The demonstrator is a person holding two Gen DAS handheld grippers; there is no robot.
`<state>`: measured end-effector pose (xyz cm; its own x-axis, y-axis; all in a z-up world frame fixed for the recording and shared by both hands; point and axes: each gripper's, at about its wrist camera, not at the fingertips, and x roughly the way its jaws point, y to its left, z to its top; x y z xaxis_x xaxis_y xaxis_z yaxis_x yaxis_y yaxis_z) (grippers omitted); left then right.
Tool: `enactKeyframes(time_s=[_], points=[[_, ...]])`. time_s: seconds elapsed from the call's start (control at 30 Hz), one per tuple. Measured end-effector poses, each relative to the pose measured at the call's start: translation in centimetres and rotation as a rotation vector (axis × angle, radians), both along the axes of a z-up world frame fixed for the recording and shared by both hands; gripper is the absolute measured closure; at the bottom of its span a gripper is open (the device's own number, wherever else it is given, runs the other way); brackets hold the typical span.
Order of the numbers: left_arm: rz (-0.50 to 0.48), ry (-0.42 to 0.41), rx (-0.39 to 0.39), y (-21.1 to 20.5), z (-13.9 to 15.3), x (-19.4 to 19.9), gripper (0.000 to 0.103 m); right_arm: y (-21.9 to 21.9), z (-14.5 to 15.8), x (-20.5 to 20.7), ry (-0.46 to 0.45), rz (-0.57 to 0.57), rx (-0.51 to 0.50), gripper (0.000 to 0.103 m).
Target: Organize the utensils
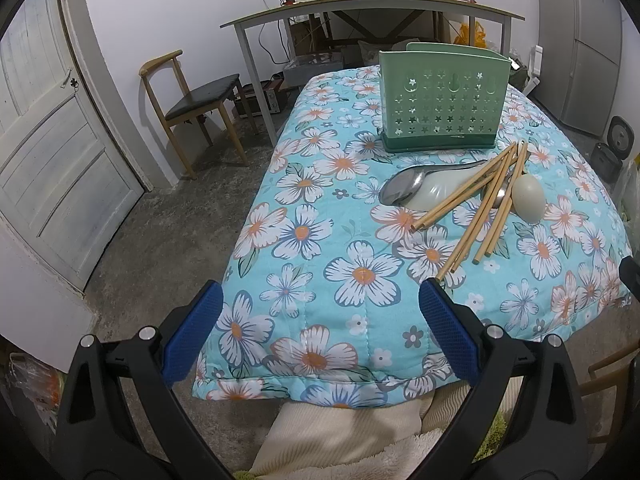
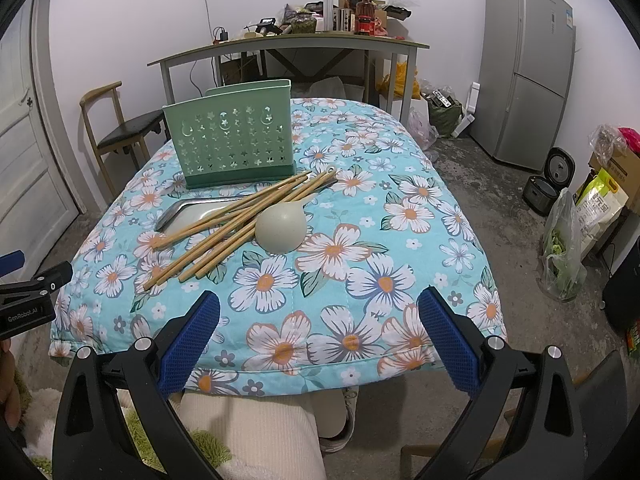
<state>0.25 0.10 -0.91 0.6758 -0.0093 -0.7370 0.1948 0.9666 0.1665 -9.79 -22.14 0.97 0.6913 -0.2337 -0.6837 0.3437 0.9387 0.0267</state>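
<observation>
A green perforated utensil holder point(image 1: 442, 106) point(image 2: 232, 140) stands upright on the floral-covered table point(image 1: 320, 248) point(image 2: 360, 264). In front of it lies a loose heap: several wooden chopsticks point(image 1: 476, 208) point(image 2: 224, 228), a metal spoon point(image 1: 404, 190) point(image 2: 176, 212) and pale ceramic spoons point(image 1: 529, 198) point(image 2: 280, 228). My left gripper point(image 1: 320, 292) hovers open over the table's near edge, short of the heap. My right gripper point(image 2: 318, 302) is open too, above the near edge, with the chopstick ends just beyond its left finger. Both hold nothing.
A wooden chair point(image 1: 192, 108) point(image 2: 116, 132) stands left of the table by a white door point(image 1: 52, 152). Behind is a cluttered desk point(image 1: 372, 8) point(image 2: 288, 44). A fridge point(image 2: 528, 72), rice cookers point(image 2: 544, 192) and bags point(image 2: 564, 248) are at the right. A person's knees point(image 2: 256, 432) sit below.
</observation>
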Motion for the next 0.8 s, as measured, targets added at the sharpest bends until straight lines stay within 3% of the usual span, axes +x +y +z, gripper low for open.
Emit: enactKeyframes(time_s=[0.8], points=[[-0.006, 0.003, 0.008, -0.5, 0.1, 1.6, 0.008, -0.7, 0.3, 1.5, -0.012, -0.008, 0.013, 0.006]])
